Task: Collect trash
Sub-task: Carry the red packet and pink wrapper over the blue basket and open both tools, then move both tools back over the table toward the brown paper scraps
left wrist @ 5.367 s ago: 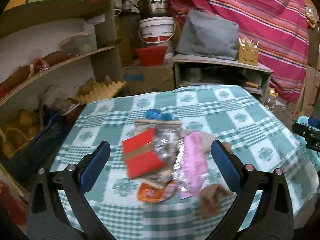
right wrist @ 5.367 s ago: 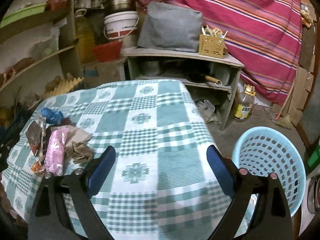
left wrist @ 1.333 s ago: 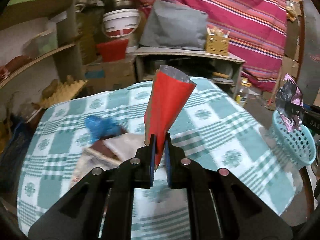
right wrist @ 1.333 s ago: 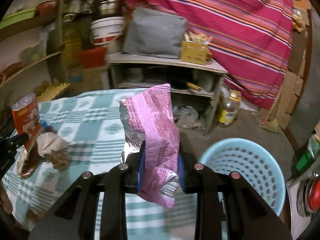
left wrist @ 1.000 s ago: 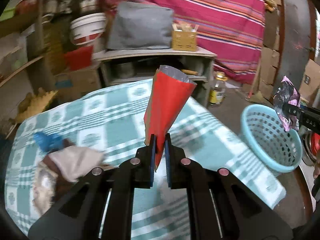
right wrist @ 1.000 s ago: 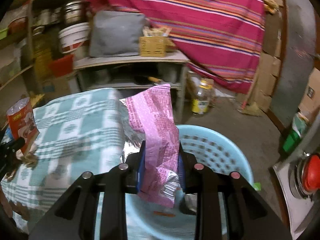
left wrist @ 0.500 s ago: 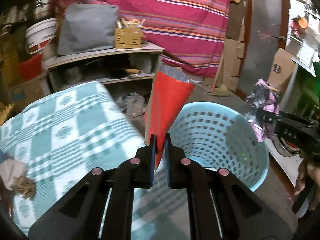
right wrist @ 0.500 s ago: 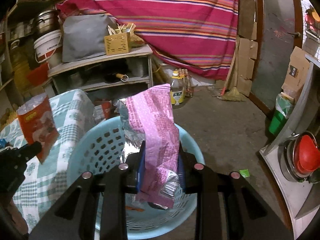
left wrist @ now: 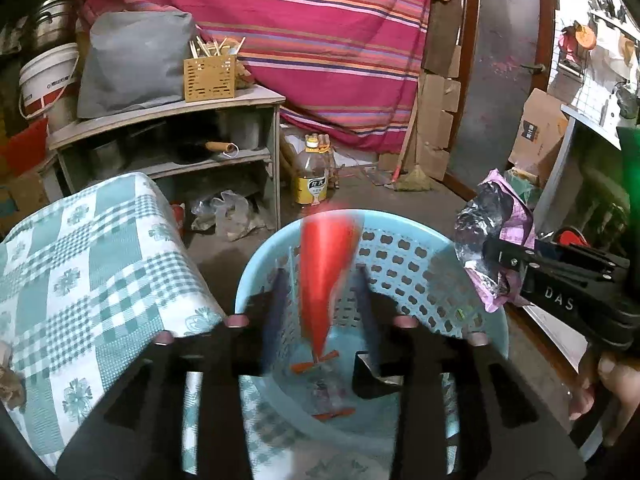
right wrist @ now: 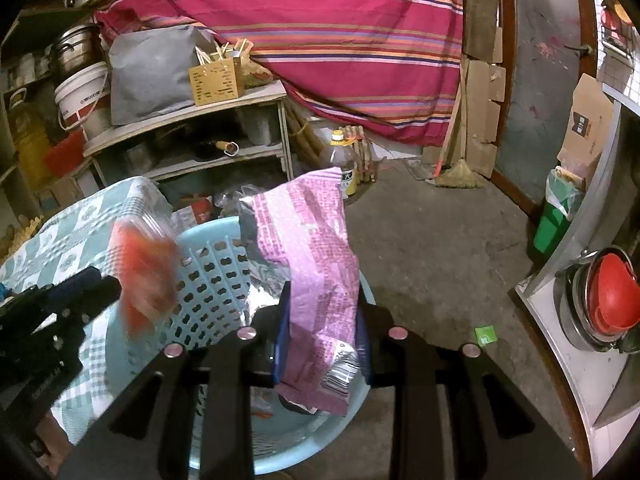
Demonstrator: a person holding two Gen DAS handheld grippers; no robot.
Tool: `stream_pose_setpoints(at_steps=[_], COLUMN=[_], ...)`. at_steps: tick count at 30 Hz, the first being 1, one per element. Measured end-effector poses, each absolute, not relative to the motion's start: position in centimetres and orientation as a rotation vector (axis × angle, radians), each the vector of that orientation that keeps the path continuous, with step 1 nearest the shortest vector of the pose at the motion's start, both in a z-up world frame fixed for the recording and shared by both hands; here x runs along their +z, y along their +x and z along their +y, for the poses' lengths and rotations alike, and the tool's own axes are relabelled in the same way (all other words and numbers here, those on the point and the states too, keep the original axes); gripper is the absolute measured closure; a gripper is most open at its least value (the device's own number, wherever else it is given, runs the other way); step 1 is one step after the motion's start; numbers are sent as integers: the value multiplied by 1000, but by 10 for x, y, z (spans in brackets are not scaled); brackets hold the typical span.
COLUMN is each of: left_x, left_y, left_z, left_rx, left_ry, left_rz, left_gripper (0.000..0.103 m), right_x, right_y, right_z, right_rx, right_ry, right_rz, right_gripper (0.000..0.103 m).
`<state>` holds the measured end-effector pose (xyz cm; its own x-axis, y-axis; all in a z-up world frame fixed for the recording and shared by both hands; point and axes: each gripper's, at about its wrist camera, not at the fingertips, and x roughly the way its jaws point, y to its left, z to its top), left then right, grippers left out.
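Hanging over a pale blue basket [left wrist: 420,256], the left gripper [left wrist: 320,304] has just been opening, its jaws clear of a blurred red packet [left wrist: 326,276]. The right gripper [right wrist: 322,324] pinches a pink wrapper [right wrist: 316,248] above the rim; released there, it could catch and slide outside.

The mouth of the blue basket [left wrist: 420,240] lies open from above; only a few scraps lie on its bottom. The red wrapper [left wrist: 324,268] hangs blurred over the mouth, between the parted jaws of the left gripper [left wrist: 320,280], which have just been opening. The table edge [left wrist: 176,240] bounds the basket's left side. On its right, the right gripper [right wrist: 322,312] holds the pink wrapper [right wrist: 316,248] above the rim. The floor [right wrist: 440,240] beyond is bare concrete.
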<state>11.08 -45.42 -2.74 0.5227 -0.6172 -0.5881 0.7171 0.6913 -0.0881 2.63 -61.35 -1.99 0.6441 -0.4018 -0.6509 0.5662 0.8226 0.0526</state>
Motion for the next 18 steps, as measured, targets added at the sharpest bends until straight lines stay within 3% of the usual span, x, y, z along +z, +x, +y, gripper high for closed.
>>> stream_pose_setpoints(at_steps=[3, 9, 18], left_x=[-27, -15, 2], left_y=[112, 116, 130], left_z=[-451, -422, -379], left_rx=[-787, -664, -571], left_ry=[176, 180, 133], left_rz=[630, 564, 554], left_gripper=[52, 25, 21], right_x=[-22, -22, -21], right_y=[27, 30, 46], right_z=[-615, -612, -592], right_rx=[-562, -568, -576], right_ry=[265, 249, 195], right_rz=[678, 679, 701], right_gripper=[75, 72, 41])
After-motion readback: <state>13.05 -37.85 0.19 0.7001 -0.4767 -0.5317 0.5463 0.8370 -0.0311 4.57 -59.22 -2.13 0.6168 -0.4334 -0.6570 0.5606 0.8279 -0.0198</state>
